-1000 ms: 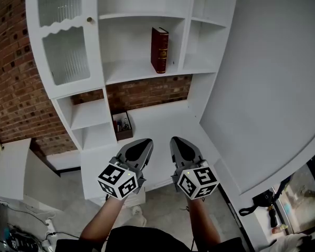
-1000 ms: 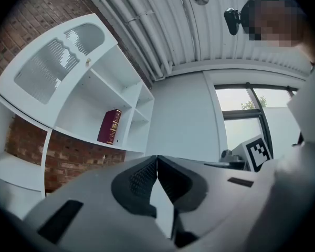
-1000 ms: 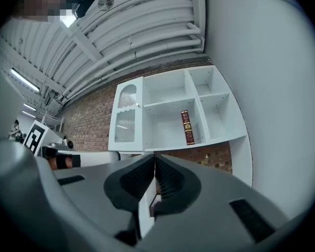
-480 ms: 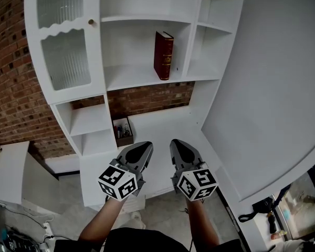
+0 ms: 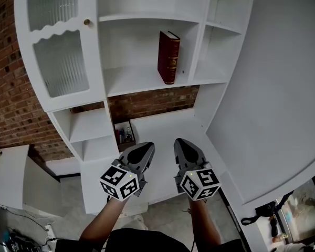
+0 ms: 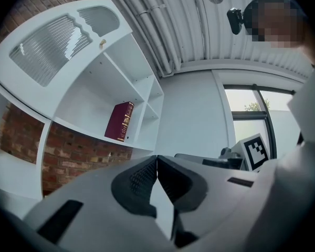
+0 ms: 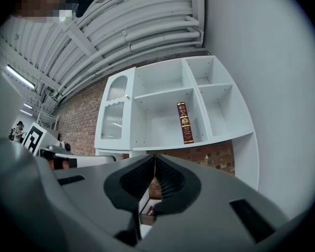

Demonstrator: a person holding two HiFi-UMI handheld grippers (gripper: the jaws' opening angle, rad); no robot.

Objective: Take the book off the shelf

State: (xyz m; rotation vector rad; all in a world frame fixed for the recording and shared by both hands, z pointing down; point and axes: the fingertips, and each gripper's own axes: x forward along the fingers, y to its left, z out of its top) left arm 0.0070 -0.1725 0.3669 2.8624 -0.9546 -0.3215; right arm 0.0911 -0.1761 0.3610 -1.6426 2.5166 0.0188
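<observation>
Since a second ago: shelf point(image 5: 142, 79) and book point(image 5: 168, 56) loom nearer in head view; my tools carried forward together. My left tool point(image 5: 147, 147): jaws pressed together, nothing between. My right tool point(image 5: 179, 143): likewise closed, empty. Book upright on shelf, near right divider, well apart from both tools.

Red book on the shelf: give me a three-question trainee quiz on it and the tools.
1. True or false: the red book lies flat on the white shelf unit.
2. The left tool is: A shut, empty; B shut on the book; C wide open.
3. What is the wall behind the unit built of?
Key: 1 false; 2 A; 3 brick.
</observation>
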